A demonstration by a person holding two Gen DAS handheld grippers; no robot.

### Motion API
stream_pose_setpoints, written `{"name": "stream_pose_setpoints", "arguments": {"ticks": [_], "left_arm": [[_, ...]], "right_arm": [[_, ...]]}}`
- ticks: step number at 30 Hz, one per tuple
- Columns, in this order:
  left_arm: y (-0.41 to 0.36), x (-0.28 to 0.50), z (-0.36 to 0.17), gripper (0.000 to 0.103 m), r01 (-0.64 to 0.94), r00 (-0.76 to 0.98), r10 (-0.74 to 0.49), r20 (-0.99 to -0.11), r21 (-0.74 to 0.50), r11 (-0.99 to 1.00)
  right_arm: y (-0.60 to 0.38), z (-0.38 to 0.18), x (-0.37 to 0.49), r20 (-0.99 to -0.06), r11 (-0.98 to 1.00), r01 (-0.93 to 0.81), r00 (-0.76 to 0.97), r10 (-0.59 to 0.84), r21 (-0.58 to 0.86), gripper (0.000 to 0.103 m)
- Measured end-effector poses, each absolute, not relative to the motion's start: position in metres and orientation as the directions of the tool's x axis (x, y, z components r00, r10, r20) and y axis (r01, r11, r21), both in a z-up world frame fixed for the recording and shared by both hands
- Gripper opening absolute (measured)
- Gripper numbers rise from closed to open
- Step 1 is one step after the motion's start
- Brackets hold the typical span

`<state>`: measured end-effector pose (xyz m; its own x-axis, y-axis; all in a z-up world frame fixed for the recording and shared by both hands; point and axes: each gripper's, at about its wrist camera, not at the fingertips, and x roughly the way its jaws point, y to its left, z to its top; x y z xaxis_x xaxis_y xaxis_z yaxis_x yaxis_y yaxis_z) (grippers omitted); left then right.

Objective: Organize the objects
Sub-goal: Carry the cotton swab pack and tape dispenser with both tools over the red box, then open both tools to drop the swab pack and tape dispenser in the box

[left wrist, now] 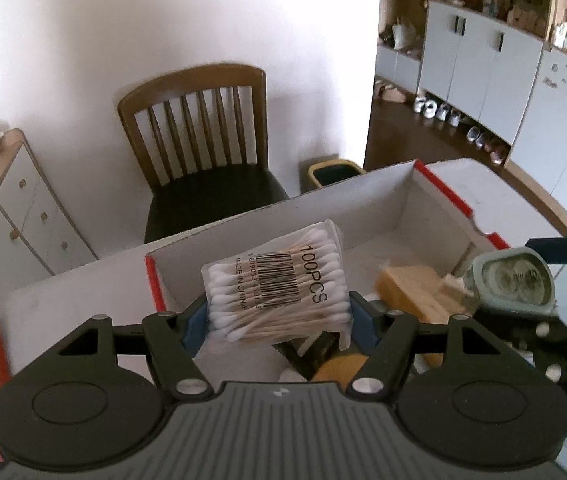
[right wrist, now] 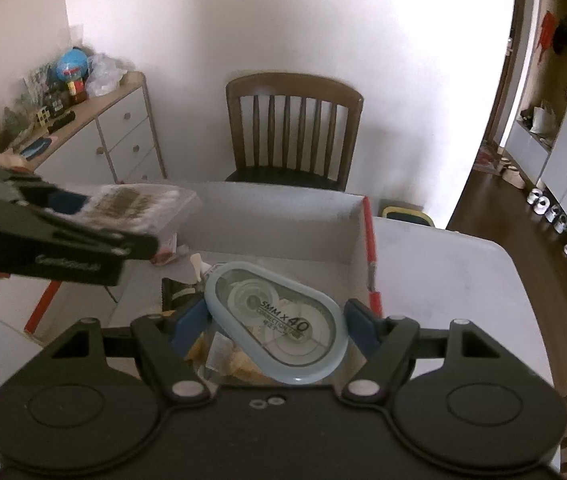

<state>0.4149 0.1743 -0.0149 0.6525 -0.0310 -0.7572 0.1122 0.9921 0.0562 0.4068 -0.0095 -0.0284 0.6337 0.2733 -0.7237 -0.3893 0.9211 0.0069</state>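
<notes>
Together, both claws hung over the open cardboard box (left wrist: 363, 204): the left gripper (left wrist: 279, 320) clamped a clear pack of cotton swabs (left wrist: 279, 284), and the right gripper (right wrist: 273, 326) pinched a pale blue correction tape dispenser (right wrist: 279, 324) above the box's clutter.

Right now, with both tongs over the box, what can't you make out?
- Box floor, left wrist view: hidden under the cotton swab pack and left tongs.
- Items beneath the correction tape, right wrist view: covered by it.
- Cotton swab pack, right wrist view: motion-blurred.
</notes>
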Motion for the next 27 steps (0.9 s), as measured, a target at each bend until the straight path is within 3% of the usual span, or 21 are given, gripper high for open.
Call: {"name": "stream_pose_setpoints", "arguments": {"ticks": [7,27], "left_arm": [[0.164,0.439,-0.043,0.07,0.137,0.609,0.019,-0.793,0.128,0.982],[0.157,0.458,-0.089,0.071,0.199,0.509,0.024,-0.86,0.144,0.969]], "right_arm": [[0.003,-0.048,0.421,-0.754,0.911,-0.411,0.603,0.259,-0.017,0.075],[0.012,-0.07,0.418,-0.781,0.885,-0.465,0.56,0.277,-0.02,0.074]]}}
